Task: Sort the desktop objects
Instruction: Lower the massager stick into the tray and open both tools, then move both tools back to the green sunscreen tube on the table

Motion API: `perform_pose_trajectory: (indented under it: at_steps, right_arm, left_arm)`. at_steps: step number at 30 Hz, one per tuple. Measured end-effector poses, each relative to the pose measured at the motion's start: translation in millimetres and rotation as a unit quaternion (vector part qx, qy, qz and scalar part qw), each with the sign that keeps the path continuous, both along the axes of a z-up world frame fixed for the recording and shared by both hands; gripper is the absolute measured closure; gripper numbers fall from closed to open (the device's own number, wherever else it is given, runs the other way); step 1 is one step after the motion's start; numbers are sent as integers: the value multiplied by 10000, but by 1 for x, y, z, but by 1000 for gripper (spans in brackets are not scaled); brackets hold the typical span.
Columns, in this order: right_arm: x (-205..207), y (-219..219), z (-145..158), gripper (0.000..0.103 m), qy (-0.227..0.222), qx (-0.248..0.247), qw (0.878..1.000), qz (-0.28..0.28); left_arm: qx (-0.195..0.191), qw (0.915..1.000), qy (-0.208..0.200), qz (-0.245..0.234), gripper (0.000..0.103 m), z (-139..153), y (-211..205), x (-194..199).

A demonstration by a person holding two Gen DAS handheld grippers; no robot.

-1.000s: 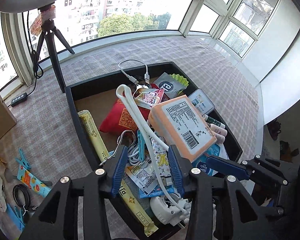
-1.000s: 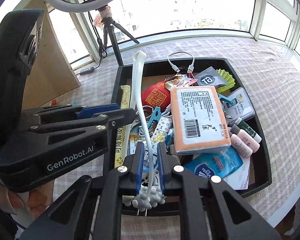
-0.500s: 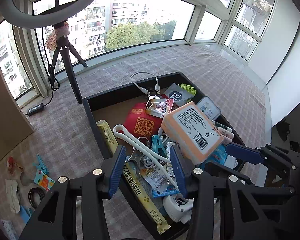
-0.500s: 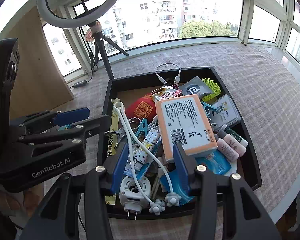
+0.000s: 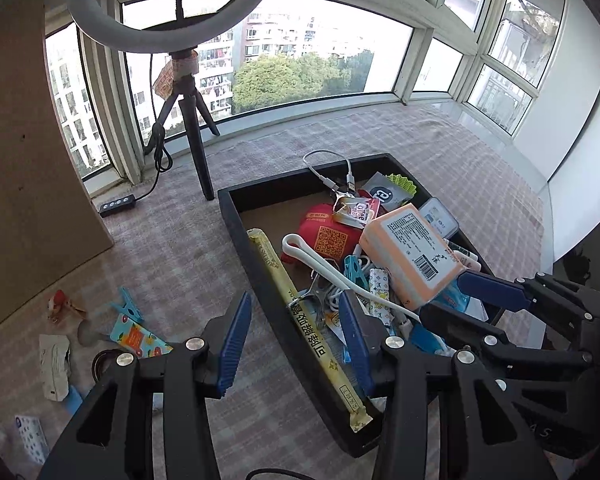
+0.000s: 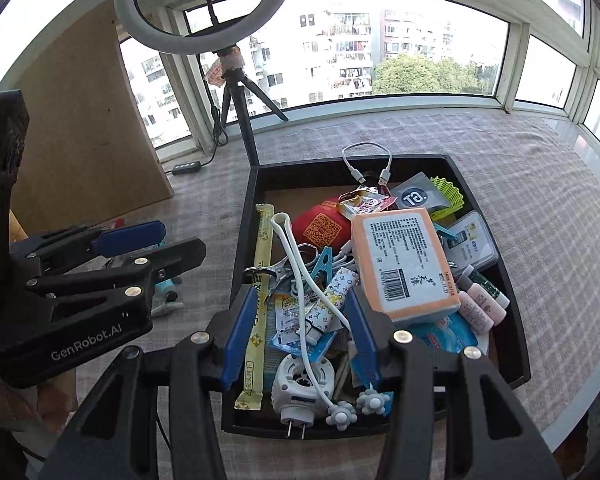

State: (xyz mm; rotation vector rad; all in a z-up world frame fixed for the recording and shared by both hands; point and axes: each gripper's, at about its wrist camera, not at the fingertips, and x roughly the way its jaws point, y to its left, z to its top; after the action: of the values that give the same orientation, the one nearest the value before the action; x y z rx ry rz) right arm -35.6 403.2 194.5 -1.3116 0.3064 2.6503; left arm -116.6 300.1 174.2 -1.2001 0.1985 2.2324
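Your worktop (image 6: 540, 208), covered in checked cloth, carries the black tray (image 6: 240, 236), which fills the middle of the right wrist view and is heaped with clutter. At 1 o'clock in that heap lies the orange tissue pack (image 6: 404, 264), the biggest item, resting on top of the pile with two small bottles (image 6: 480, 300) just beside it at 3 o'clock. The long yellow straw packet (image 6: 260, 292) runs along the tray's left wall. A white looped cable (image 6: 296, 272) trails from 11 o'clock down to the white plug (image 6: 302, 380) at 6 o'clock (its prongs point toward you). Your right gripper (image 6: 298, 340) hangs wide open over the cable, gripping nothing. Your left gripper (image 5: 296, 344) is equally spread and empty, straddling the tray's left wall, with loose bits on the cloth at 8 o'clock, including a blue clip (image 5: 126, 306).
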Motion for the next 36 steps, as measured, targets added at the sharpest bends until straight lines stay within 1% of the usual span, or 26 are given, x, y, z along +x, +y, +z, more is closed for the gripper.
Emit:
perform_pose_trajectory:
  at_steps: [3, 7, 9, 12, 15, 17, 20, 22, 23, 24, 25, 28, 30, 32, 34, 36]
  right_arm:
    - [-3, -13, 3, 57, 84, -52, 9998, 179]
    - [-9, -34, 2, 57, 242, -238, 9983, 470]
    - [-11, -48, -2, 57, 273, -304, 9972, 619]
    - [-17, -75, -11, 57, 185, -354, 9948, 932]
    - [-24, -106, -21, 57, 13, -316, 9906, 1327]
    - [-29, -128, -30, 57, -112, -306, 9867, 1591]
    - [-38, -154, -45, 57, -359, -339, 9794, 1957]
    - [-43, -166, -54, 57, -454, -300, 9729, 2248]
    - [-47, -170, -59, 57, -522, -221, 9701, 2359]
    - [-51, -174, -64, 57, -616, -108, 9677, 2443]
    - [-56, -177, -68, 57, -711, 13, 9650, 2526]
    - [-65, -181, -75, 57, -832, 277, 9604, 2645]
    - [-71, -180, -77, 57, -856, 266, 9590, 2690]
    - [-75, -181, -82, 57, -906, 256, 9542, 2840]
    - [-80, -185, -89, 57, -1029, 383, 9477, 2996]
    - [-84, -189, -95, 57, -1148, 499, 9431, 3079]
  left_arm:
    - [-59, 9998, 68, 163, 60, 6, -35, 4]
    - [-261, 9981, 171, 531, 60, 10, -102, 11]
    - [-440, 9956, 273, 779, 60, 8, -140, 16]
    - [-761, 9884, 394, 1256, 60, 0, -200, 24]
    - [-792, 9851, 246, 1509, 60, -15, -253, 34]
    - [-931, 9843, 87, 1499, 60, -29, -272, 38]
    - [-1148, 9863, -27, 1186, 59, -47, -280, 45]
    - [-1191, 9885, -88, 926, 58, -57, -277, 48]
    - [-1170, 9898, -136, 797, 56, -62, -274, 48]
    - [-1135, 9910, -200, 684, 51, -67, -271, 47]
    - [-1104, 9918, -276, 587, 49, -73, -268, 46]
    - [-1088, 9920, -400, 491, 49, -86, -263, 43]
    - [-1076, 9924, -457, 385, 49, -93, -258, 41]
    - [-1214, 9912, -480, 226, 49, -102, -252, 38]
    - [-1447, 9882, -488, 105, 49, -109, -246, 34]
    - [-1521, 9872, -483, -16, 49, -113, -243, 31]
